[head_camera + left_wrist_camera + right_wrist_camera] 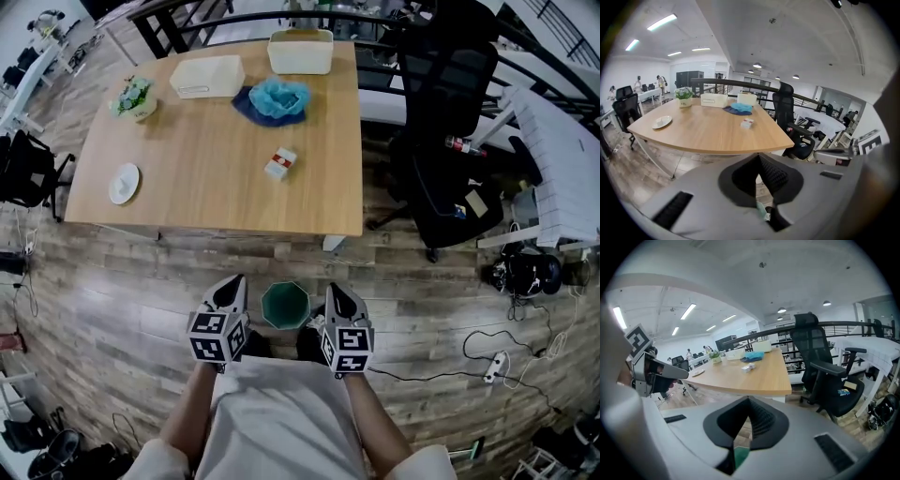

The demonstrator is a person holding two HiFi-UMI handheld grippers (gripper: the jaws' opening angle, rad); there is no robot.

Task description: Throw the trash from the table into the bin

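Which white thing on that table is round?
The small plate near the table's left edge; the flat box and the tub at the far edge are rectangular.

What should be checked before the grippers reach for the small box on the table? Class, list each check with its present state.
1. Left gripper empty: ok, jaws together, nothing between them.
2. Right gripper empty: ok, likewise.
3. Jaws open for a grasp: not ok, both are shut.
4. Bin ready: ok, the green bin stands open on the floor between the grippers.
5. Small red-and-white box free to grasp: ok, it lies alone on the table.
6. Blue crumpled thing is trash: cannot tell.
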